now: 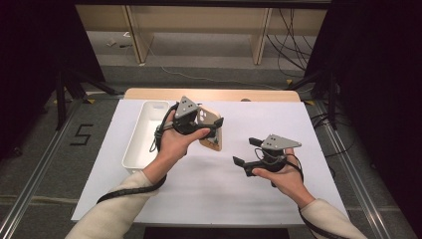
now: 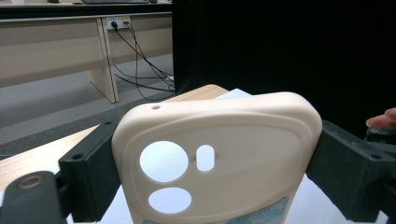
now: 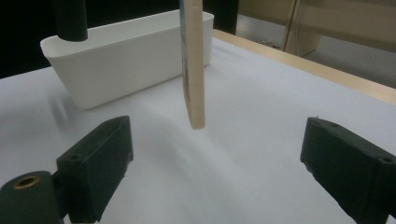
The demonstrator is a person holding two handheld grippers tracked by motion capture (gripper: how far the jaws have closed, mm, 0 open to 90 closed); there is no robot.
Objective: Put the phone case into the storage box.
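Observation:
A cream phone case with round camera cut-outs is held upright above the white table cover, just right of the white tray. My left gripper is shut on it, and in the left gripper view both black jaws press the sides of the case. My right gripper hovers to the right and nearer the person, open with nothing between its jaws. In the right gripper view its jaws point at the case, which appears edge-on and some way off.
A long white tray lies at the left of the white cover; its wall stands behind the case in the right gripper view. The wooden table edge runs along the far side. Desks and cables lie on the floor beyond.

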